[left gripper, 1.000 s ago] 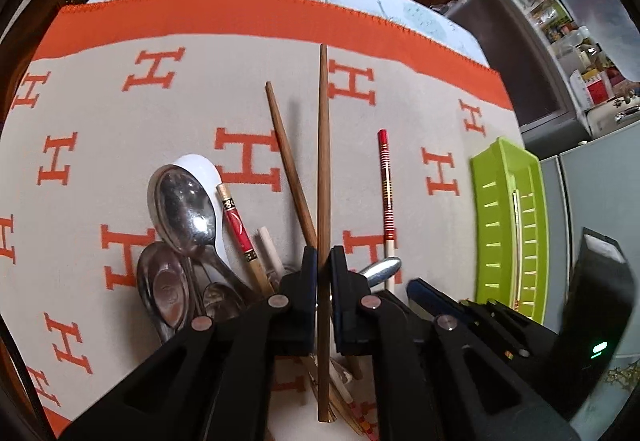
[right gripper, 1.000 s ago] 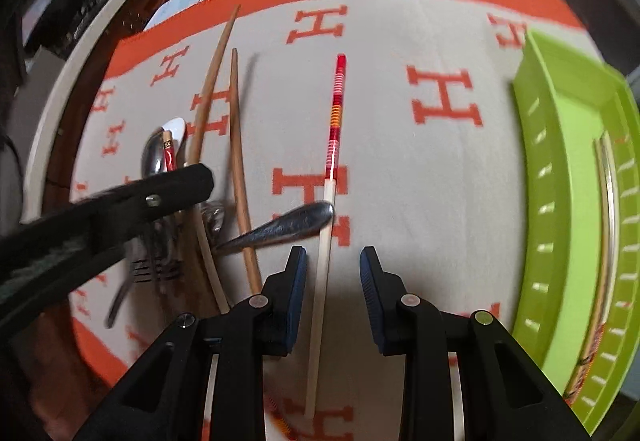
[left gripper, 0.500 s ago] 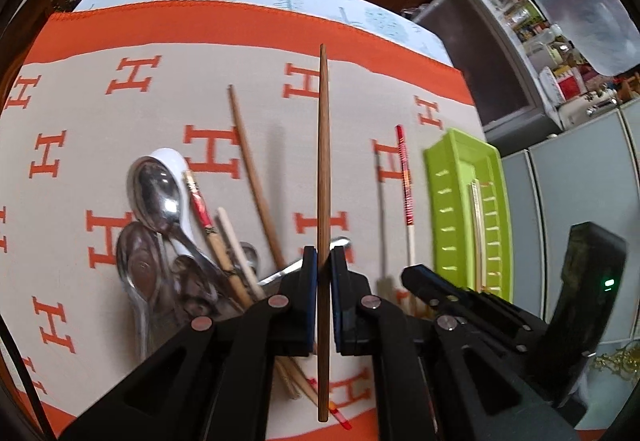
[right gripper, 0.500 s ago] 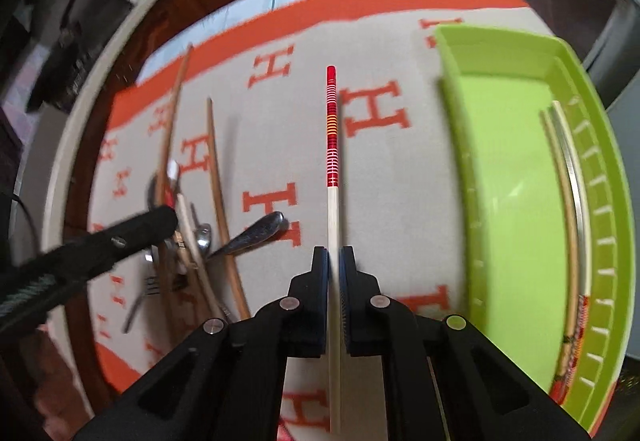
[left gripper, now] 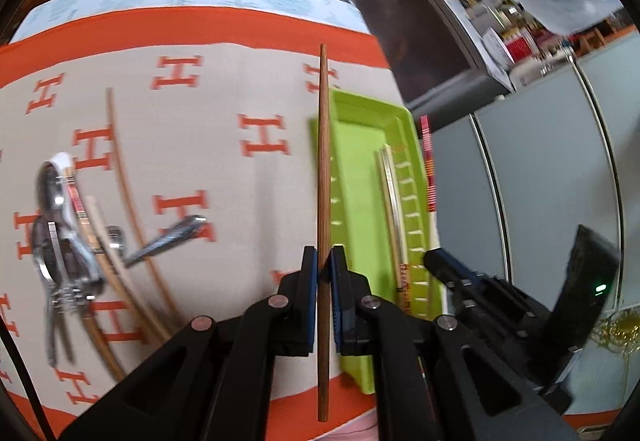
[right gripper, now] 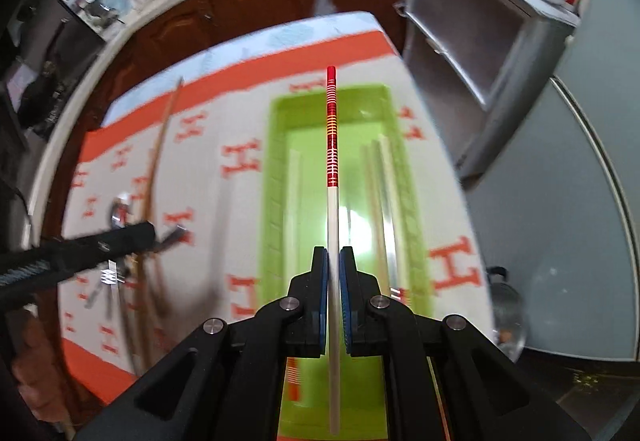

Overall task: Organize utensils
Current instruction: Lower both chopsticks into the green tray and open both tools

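Both grippers have swung from the utensil pile toward the green tray [right gripper: 276,161], mid-frame. The left gripper [left gripper: 324,265] fingers stay clamped on the brown chopstick [left gripper: 323,161], the right gripper [right gripper: 334,265] fingers on the red-and-white chopstick [right gripper: 332,177] over the tray; dropping them comes next.

Both hand-held grippers are now carrying their chopsticks across toward the green tray [right gripper: 276,177]. The right hand-held gripper [right gripper: 333,261], open a second ago, is now hanging over the tray, clamping the red-tipped chopstick [right gripper: 331,145]. The left hand-held gripper [left gripper: 324,261] is bringing the brown chopstick [left gripper: 323,161] over the tray's near edge.
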Motion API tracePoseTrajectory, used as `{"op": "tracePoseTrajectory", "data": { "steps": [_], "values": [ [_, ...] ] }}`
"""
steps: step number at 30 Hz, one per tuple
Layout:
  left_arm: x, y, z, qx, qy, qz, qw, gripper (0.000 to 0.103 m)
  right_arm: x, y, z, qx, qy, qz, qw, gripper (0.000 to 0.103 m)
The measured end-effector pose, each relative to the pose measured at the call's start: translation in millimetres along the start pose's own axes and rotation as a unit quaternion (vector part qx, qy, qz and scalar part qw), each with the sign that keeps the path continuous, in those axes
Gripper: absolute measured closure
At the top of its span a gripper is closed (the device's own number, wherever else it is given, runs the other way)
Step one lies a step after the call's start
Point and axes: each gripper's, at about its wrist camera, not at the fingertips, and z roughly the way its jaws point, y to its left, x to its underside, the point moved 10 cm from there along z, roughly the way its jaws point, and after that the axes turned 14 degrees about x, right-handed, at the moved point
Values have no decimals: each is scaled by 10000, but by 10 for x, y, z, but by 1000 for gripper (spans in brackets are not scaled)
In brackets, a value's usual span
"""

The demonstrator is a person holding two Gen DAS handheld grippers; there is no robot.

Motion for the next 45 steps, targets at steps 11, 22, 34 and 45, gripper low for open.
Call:
{"op": "tracePoseTrajectory", "data": {
  "steps": [11, 22, 34, 45],
  "values": [
    [158, -301, 617, -187, 464, 107, 9987, 99, 226, -409, 351, 116, 262, 149, 9995, 95],
    [239, -398, 949, -283, 621, 78, 9976, 99, 64, -743, -44, 94, -194, 716, 9972, 92],
    [282, -443, 867, -568, 556, 322, 9963, 67, 152, -836, -307, -70, -277, 935, 9952, 92],
    [396, -279, 425, -945, 256, 678, 9929, 58, 323, -623, -230, -228, -102, 773, 9967, 92]
  ]
}}
